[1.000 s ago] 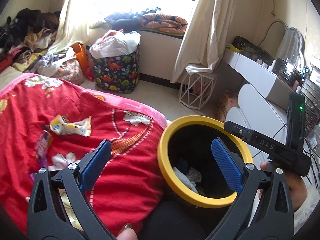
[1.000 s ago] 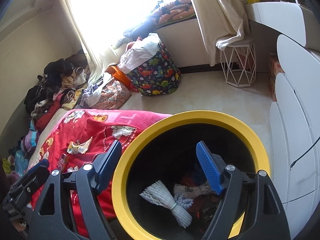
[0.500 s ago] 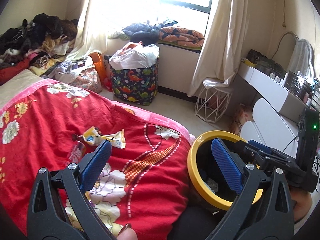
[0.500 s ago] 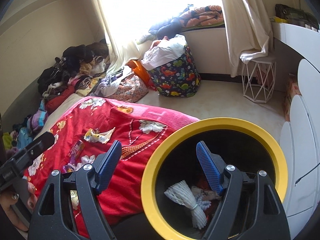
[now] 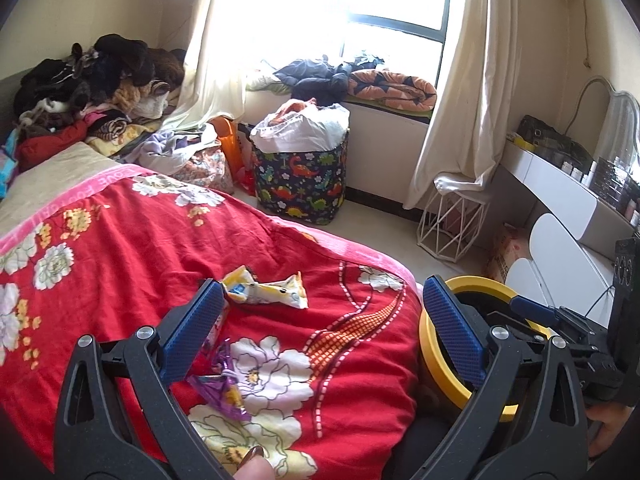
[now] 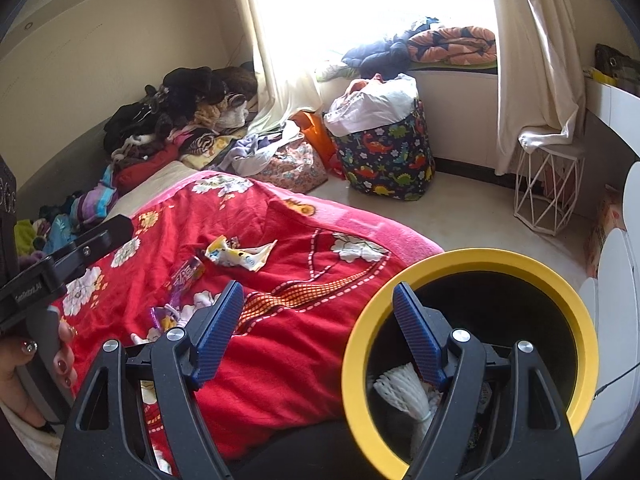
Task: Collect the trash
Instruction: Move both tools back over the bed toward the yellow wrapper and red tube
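A crumpled yellow-and-white wrapper (image 5: 266, 291) (image 6: 239, 255) lies on the red flowered blanket (image 5: 120, 240) (image 6: 288, 336). A purple wrapper (image 5: 220, 388) (image 6: 188, 273) lies nearer me on the same blanket. A black bin with a yellow rim (image 5: 436, 380) (image 6: 360, 360) stands at the bed's right side and holds white netting (image 6: 404, 394) and other scraps. My left gripper (image 5: 320, 332) hangs open over the blanket, short of the yellow wrapper. My right gripper (image 6: 318, 332) is open too, its right finger over the bin's mouth. Neither holds anything.
Piled clothes (image 5: 92, 80) fill the back left corner. A dinosaur-print basket (image 5: 300, 184) and a white wire stool (image 5: 452, 224) stand on the floor by the window. White furniture (image 5: 560, 208) lines the right wall.
Both grippers have swung left, away from over the bin and toward the blanket. The bin has slid to the right in both views and the wrappers have come closer to the middle.
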`<state>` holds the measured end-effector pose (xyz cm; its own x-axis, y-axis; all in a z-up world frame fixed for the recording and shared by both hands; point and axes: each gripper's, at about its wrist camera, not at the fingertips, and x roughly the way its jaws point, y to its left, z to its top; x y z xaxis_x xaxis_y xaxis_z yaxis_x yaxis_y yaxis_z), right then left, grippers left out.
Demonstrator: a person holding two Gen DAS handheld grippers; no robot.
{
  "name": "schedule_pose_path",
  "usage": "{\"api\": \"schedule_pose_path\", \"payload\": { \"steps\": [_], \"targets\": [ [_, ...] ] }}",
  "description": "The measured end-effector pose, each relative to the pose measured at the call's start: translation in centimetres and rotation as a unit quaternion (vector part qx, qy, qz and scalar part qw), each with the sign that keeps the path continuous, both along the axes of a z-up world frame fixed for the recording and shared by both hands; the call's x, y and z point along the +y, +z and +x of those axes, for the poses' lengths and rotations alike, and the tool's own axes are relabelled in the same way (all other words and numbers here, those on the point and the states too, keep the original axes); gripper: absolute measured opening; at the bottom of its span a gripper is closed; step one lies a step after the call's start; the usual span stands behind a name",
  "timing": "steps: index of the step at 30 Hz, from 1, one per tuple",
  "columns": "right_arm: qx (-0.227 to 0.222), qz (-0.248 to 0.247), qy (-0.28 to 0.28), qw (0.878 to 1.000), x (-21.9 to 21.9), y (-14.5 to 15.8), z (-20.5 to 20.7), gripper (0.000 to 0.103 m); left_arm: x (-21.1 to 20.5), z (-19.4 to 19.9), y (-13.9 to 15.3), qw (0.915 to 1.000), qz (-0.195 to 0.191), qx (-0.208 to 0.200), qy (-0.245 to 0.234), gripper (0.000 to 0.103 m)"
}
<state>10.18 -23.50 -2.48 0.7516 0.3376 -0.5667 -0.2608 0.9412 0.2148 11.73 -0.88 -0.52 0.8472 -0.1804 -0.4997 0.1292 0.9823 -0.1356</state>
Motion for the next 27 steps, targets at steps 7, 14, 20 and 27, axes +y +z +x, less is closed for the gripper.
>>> {"api": "schedule_pose_path", "payload": {
  "steps": [7, 14, 20, 27],
  "targets": [
    [-0.013, -0.014, 0.03, 0.999, 2.3, 0.4, -0.2, 0.074, 2.5, -0.1, -0.2, 0.9997, -0.003, 0.0, 0.026, 0.092],
    [-0.023, -0.047, 0.078, 0.996, 5.9, 0.0, 1.2, 0.074, 5.1, 0.9, -1.4, 0.9976, 0.009, 0.025, 0.064, 0.092],
    [-0.022, -0.089, 0.126, 0.988, 9.9, -1.3, 4.5, 0.068, 7.8, 2.3, -4.0, 0.9932, 0.006, 0.073, 0.091, 0.084],
    [0.009, -0.142, 0.152, 0.978, 13.9, -4.1, 9.0, 0.062, 9.8, 3.9, -6.6, 0.9885, -0.022, 0.116, 0.095, 0.064]
  ]
}}
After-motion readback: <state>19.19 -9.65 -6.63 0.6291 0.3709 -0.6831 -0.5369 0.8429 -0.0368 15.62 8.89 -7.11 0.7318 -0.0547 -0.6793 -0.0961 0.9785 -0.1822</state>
